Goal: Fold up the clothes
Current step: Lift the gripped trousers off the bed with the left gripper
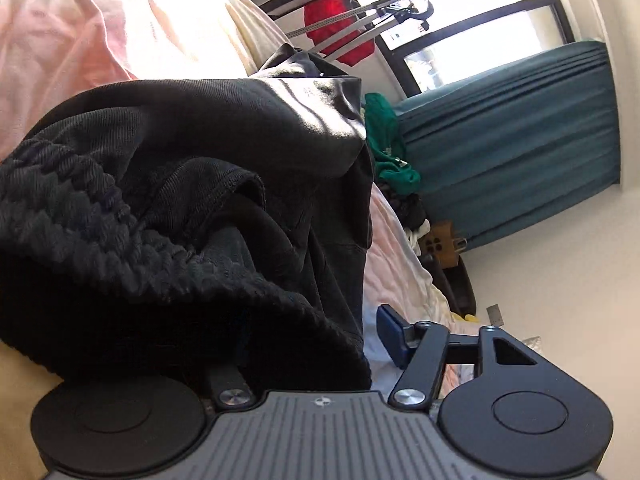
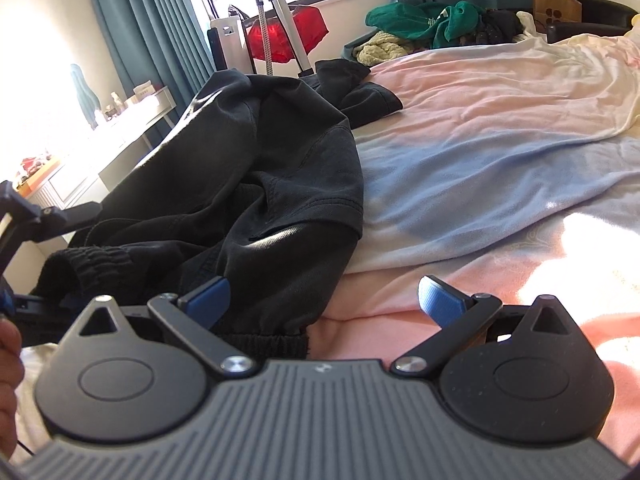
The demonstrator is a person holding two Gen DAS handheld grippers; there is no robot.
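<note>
Low over the bed, the right gripper [image 2: 324, 300] has its two blue-padded fingers spread wide, nothing between them. In the right wrist view its left pad [image 2: 210, 300] lies against the lower edge of the black garment [image 2: 256, 184], just above the garment's gathered elastic hem at the bottom centre of the frame, while the other pad sits over the pink and pale-blue bedsheet [image 2: 500, 152]. The garment fills the left half of that frame in a loose heap, one part trailing toward the upper centre. At the far left edge of the frame the left gripper's black linkage shows beside the cloth.

From the left wrist view, the black garment [image 1: 192, 184] covers most of the left and centre of the frame, its ribbed waistband bunched at the lower left. The left gripper [image 1: 320, 344] has cloth draped over its left finger, which is hidden; only the right blue pad [image 1: 394, 336] shows, standing free of the fabric at the lower right. Whether this gripper is pinching the cloth cannot be told.

A pile of green clothes [image 2: 424, 20] lies at the upper right of the right wrist frame, with teal curtains [image 2: 144, 24] at the upper left.
</note>
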